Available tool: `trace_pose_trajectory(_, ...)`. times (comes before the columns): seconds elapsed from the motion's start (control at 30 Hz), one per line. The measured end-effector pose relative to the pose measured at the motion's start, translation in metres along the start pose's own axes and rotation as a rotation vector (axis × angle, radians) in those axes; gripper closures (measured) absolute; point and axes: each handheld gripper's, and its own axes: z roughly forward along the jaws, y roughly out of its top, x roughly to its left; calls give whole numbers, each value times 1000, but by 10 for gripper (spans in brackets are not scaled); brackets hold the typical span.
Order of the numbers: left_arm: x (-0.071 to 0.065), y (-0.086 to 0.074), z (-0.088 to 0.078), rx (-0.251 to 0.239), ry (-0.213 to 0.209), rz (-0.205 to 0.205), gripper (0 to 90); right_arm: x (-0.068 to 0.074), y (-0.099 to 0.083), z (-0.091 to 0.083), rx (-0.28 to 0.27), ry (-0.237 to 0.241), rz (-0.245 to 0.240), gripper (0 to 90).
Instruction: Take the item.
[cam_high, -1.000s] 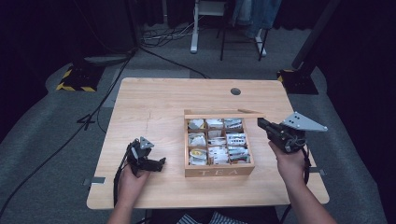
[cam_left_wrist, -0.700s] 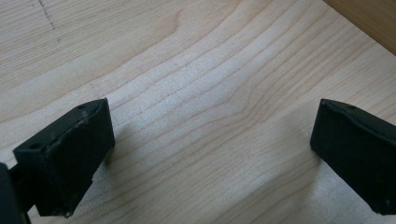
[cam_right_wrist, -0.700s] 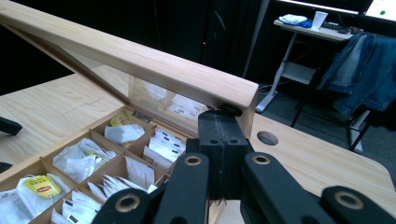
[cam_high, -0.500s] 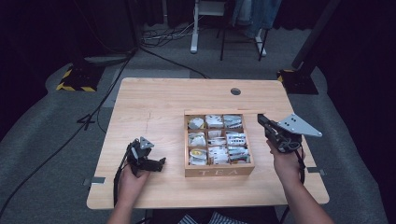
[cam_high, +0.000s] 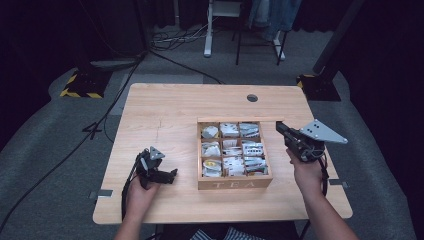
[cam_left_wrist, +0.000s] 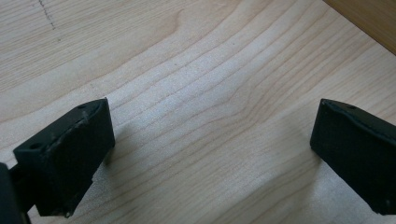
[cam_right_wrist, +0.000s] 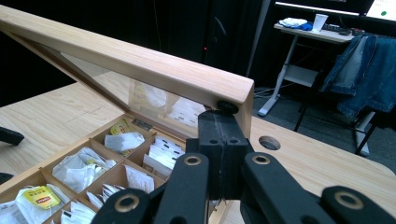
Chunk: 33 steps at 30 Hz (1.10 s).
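Dark studio floor rings the pale wooden table (cam_high: 165, 115); on it the compartmented wooden tea box (cam_high: 235, 183) stands with its glass-paned wooden lid (cam_right_wrist: 140, 63) raised; right gripper (cam_right_wrist: 219, 126), jaws closed, props that lid's corner; left gripper (cam_left_wrist: 210, 154) gapes empty over bare tabletop; next, likely swing the lid on, steadily.

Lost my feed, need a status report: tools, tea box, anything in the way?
Right tool shut, tips at raised glass-paned lid of wooden tea box. Left tool open over light wooden table. Nothing in the way.
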Motion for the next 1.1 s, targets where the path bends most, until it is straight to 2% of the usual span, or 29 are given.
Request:
trace_pose_trajectory(0.33, 1, -2, -2, -1, -2, 7, 6, -2, 0, -1, 3, 15, 8, 900)
trace_pose_trajectory(0.4, 2, -3, -3, 6, -11, 18, 6, -2, 0, -1, 4, 14, 4, 899)
trace_pose_trajectory(0.5, 2, -3, -6, 27, -13, 12, 12, -1, 0, -1, 4, 14, 1, 899)
trace_pose_trajectory(0.57, 5, -4, -10, 31, -21, 14, 46, -1, 0, -1, 4, 14, 0, 900)
trace_pose_trajectory(0.63, 7, -4, -12, 31, -11, 8, 110, -1, 0, -1, 3, 14, 1, 900)
trace_pose_trajectory(0.7, 10, -3, -16, 32, -42, -27, 155, -1, 1, -1, 3, 15, 2, 900)
trace_pose_trajectory(0.77, 11, -3, -18, 33, -53, -24, 156, -1, 1, 0, 3, 16, 3, 900)
trace_pose_trajectory(0.8, 10, -1, -21, 34, -68, -2, 159, -2, 1, 0, 2, 20, 6, 900)
trace_pose_trajectory(0.93, 7, 3, -26, 34, -75, 28, 165, -2, 1, 0, 1, 25, 9, 900)
trace_pose_trajectory(1.0, 3, 6, -29, 25, -141, 24, 164, -2, 1, 0, 2, 27, 8, 900)
trace_pose_trajectory(1.07, -1, 11, -33, 33, -167, 65, 164, -2, 1, 0, 3, 29, 7, 900)
trace_pose_trajectory(1.1, -1, 11, -33, 33, -167, 65, 164, -2, 1, 0, 3, 29, 7, 900)
